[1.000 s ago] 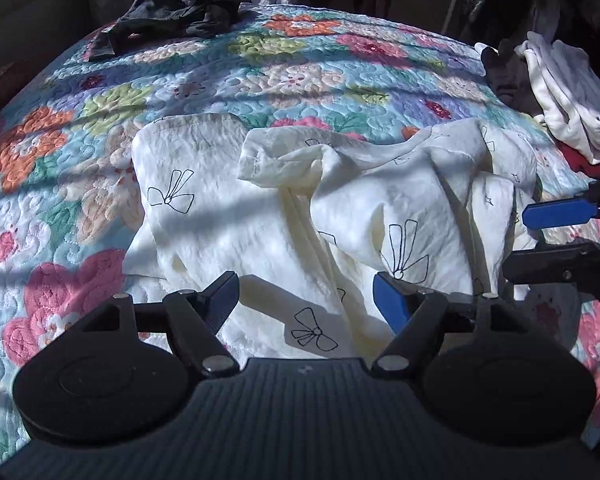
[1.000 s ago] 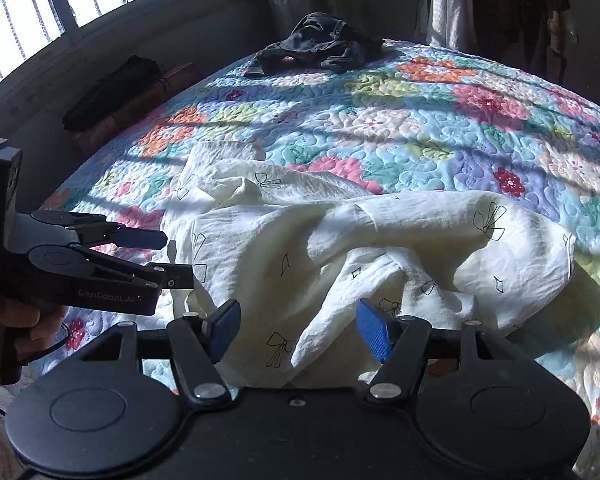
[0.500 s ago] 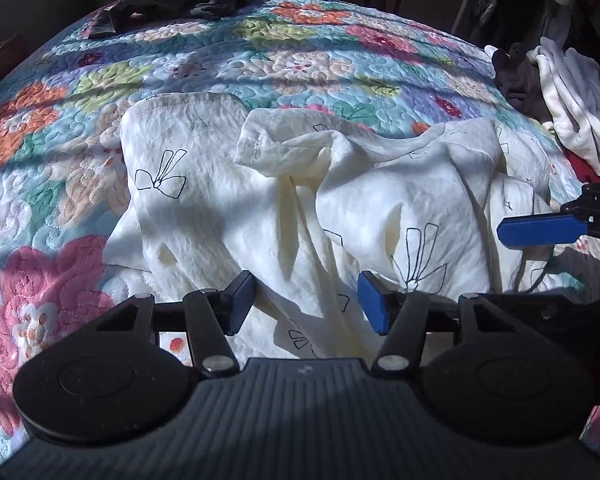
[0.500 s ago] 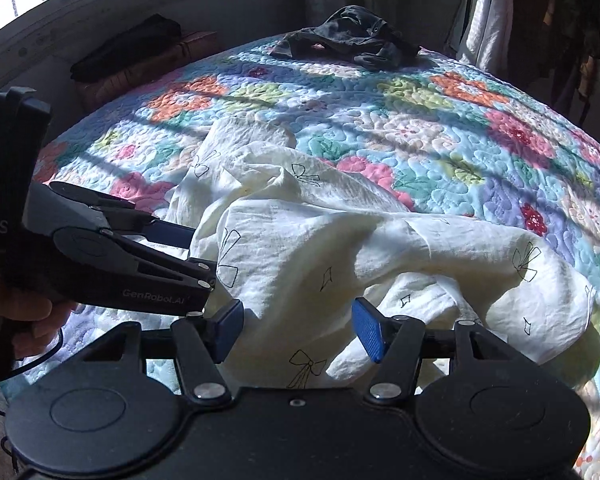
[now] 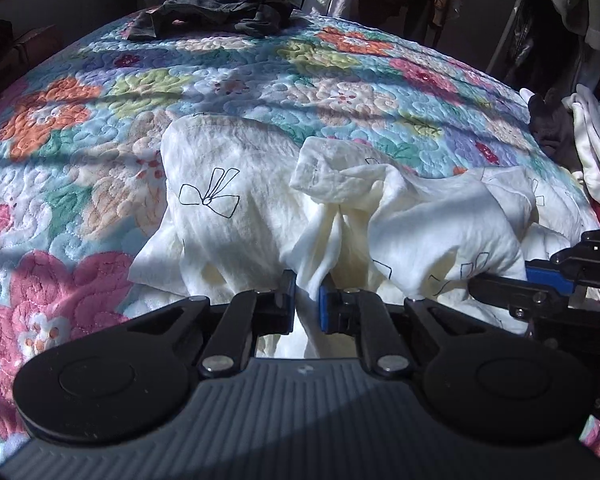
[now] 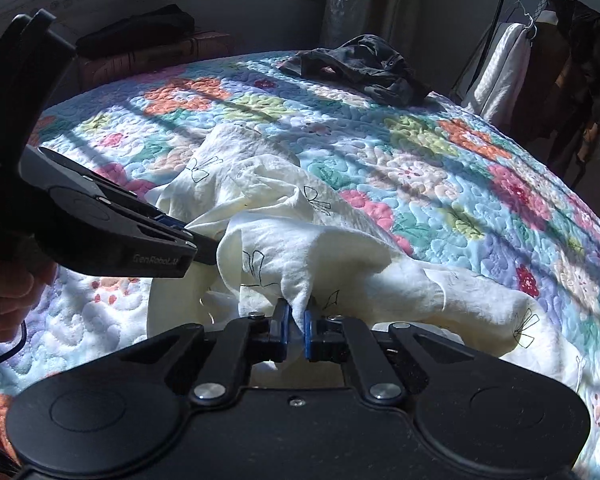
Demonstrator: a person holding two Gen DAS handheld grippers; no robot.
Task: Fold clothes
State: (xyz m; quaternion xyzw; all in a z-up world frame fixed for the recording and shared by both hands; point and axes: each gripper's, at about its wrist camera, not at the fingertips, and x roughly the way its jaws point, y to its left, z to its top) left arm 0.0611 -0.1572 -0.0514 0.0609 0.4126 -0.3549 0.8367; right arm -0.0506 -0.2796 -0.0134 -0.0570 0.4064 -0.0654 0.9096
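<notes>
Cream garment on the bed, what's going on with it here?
A person is working a crumpled cream garment with a handheld claw in each hand. The left claw and the right claw are both shut on bunched folds at its near edge. It lies unfolded on the floral quilt, so folding has barely begun. A dark garment sits at the far side.

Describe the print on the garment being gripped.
Cream garment with black outline bows, clearest in the left wrist view.
</notes>
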